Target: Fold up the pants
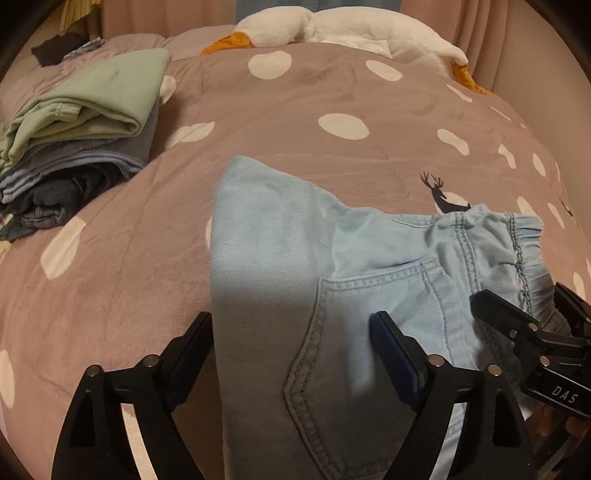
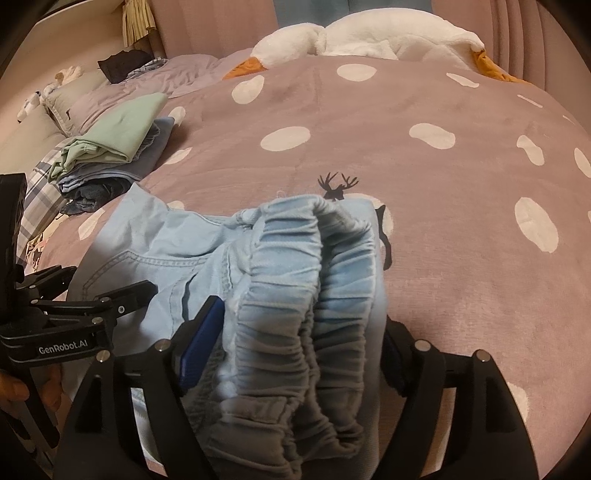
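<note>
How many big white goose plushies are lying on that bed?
1: the goose plush lies along the bed's far edge, orange beak pointing left, orange feet at the right. More could hide beyond view.

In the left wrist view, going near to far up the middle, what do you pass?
Left gripper → light blue pants → dotted pink blanket → white plush goose.

Mauve dotted bedspread (image 1: 295,122) under light-blue pants (image 1: 280,266), a folded clothes stack (image 1: 85,133), a white plush goose (image 1: 332,29).
</note>
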`<state>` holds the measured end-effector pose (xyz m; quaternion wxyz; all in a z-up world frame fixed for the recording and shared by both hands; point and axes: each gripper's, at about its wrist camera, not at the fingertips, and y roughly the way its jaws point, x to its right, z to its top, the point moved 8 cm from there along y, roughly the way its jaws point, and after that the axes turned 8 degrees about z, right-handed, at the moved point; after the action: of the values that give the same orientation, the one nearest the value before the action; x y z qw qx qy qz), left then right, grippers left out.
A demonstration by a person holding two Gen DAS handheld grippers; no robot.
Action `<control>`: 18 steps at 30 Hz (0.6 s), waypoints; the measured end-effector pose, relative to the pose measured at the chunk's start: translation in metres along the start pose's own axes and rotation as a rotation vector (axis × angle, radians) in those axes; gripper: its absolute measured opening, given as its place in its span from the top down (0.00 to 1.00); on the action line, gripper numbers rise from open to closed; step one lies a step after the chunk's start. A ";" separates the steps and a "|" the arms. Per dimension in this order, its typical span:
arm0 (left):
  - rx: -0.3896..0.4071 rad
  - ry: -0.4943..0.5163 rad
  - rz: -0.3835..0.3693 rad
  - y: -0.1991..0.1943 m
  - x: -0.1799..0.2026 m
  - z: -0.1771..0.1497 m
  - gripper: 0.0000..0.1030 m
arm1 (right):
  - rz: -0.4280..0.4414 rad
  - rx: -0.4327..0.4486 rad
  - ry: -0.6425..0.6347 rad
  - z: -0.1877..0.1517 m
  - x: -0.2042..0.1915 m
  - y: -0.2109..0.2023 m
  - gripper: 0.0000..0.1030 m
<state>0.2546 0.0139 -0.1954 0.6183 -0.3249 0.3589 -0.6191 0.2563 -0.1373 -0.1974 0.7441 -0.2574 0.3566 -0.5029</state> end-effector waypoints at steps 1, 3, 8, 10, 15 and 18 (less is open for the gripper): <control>-0.003 -0.005 -0.005 0.001 -0.001 0.000 0.16 | 0.000 0.000 0.001 0.000 0.000 0.000 0.25; -0.005 -0.008 -0.006 0.001 -0.002 0.000 0.15 | -0.002 -0.001 0.002 0.000 0.001 0.000 0.24; -0.003 -0.007 0.000 0.001 -0.001 -0.001 0.14 | -0.011 0.000 0.008 0.000 0.002 0.001 0.20; -0.003 -0.007 -0.001 0.001 -0.002 0.000 0.14 | -0.012 -0.001 0.009 0.000 0.003 0.001 0.20; -0.003 -0.009 0.006 0.002 -0.003 0.000 0.11 | -0.016 -0.003 0.007 0.001 0.003 0.002 0.17; -0.006 -0.012 0.003 0.003 -0.003 0.000 0.10 | -0.024 -0.002 0.008 0.001 0.004 0.002 0.14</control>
<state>0.2564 0.0172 -0.1975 0.6205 -0.3299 0.3573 -0.6152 0.2594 -0.1404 -0.1994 0.7364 -0.2602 0.3568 -0.5125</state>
